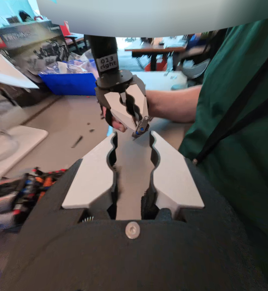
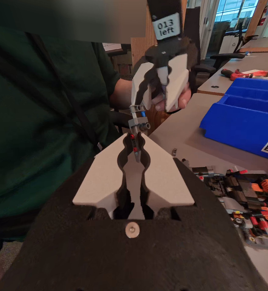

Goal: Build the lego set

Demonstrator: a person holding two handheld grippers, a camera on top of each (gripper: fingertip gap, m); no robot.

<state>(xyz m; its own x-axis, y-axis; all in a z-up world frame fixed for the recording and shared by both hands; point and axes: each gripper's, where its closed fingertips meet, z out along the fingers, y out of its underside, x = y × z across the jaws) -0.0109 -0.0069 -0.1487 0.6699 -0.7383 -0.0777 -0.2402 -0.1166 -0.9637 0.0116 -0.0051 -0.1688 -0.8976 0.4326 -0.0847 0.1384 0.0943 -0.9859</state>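
Right tongs: your tips pinch the grey lego piece, lifted off the surface.
Left tongs: yours gape wide, empty, just short of that piece.
Room: bare surface edge beneath; blue bin well aside.

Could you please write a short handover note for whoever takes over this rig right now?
Right claw: shut on the small grey lego subassembly, held in the air near the person's chest.
Left claw: open, empty, facing the subassembly, not touching it.
Large part-built lego model lies on the table; blue bin sits behind it, with a few loose pieces on the table.
Done: small subassembly put together.
Left: probably joining it to the model, then the remaining pieces.
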